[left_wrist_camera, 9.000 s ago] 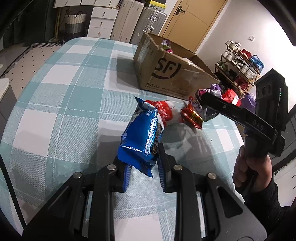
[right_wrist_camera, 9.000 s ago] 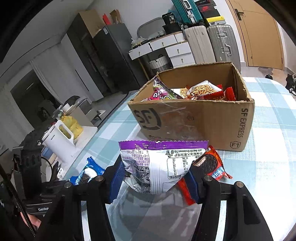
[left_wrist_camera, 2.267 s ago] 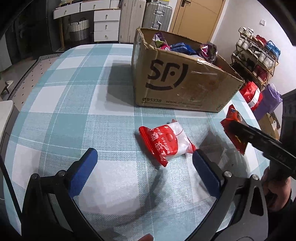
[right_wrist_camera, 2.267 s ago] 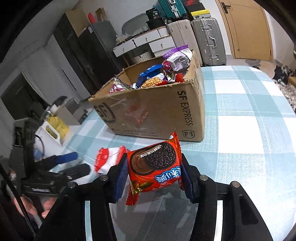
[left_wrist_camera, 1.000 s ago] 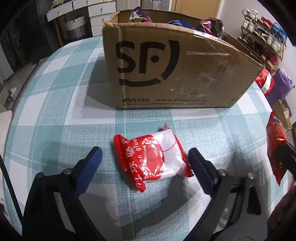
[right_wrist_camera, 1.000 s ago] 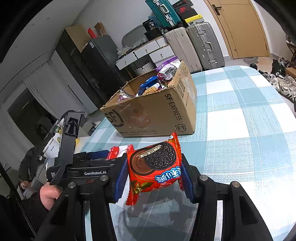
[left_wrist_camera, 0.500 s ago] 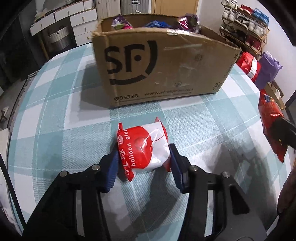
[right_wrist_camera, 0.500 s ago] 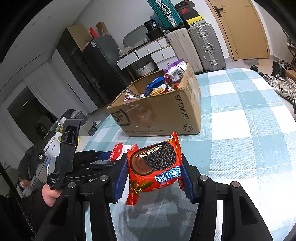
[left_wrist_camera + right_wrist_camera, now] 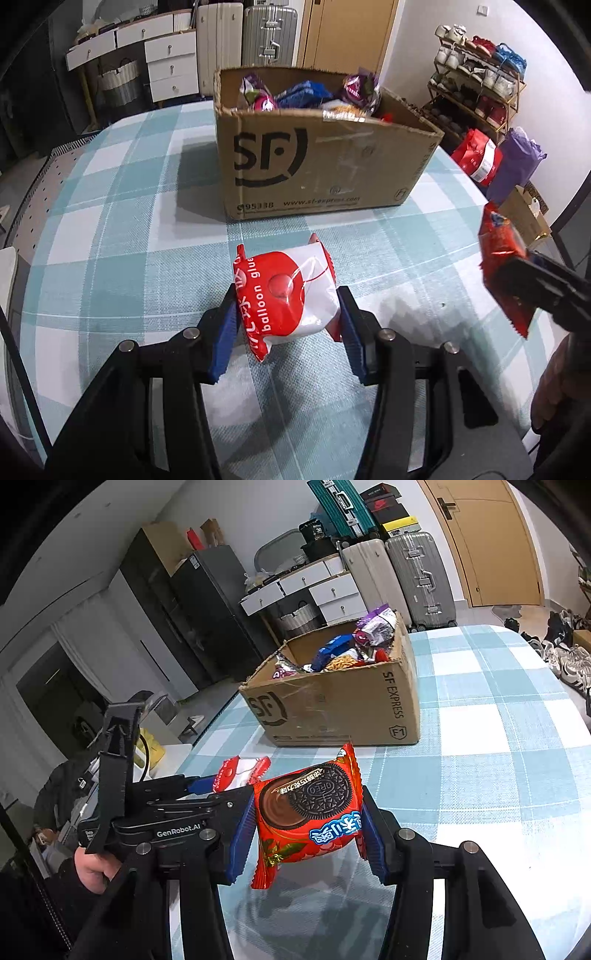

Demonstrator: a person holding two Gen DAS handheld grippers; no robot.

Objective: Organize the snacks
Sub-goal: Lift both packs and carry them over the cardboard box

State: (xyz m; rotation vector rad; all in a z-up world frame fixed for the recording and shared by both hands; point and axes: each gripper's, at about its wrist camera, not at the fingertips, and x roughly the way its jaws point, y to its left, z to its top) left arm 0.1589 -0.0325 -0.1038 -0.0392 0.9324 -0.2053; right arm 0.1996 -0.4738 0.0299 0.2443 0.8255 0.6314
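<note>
With the left gripper (image 9: 286,325) clamped on the balloon-glue packet (image 9: 284,295) and the right gripper (image 9: 306,830) on the Oreo pack (image 9: 308,812), we clear the cardboard box (image 9: 314,162) rim — then release inside.

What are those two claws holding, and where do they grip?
Left gripper clamps the balloon glue packet by its side edges; right gripper clamps the red Oreo packet likewise.

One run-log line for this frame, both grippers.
left gripper: shut on red-white packet | right gripper: shut on Oreo packet | cardboard box: part-filled, ahead
</note>
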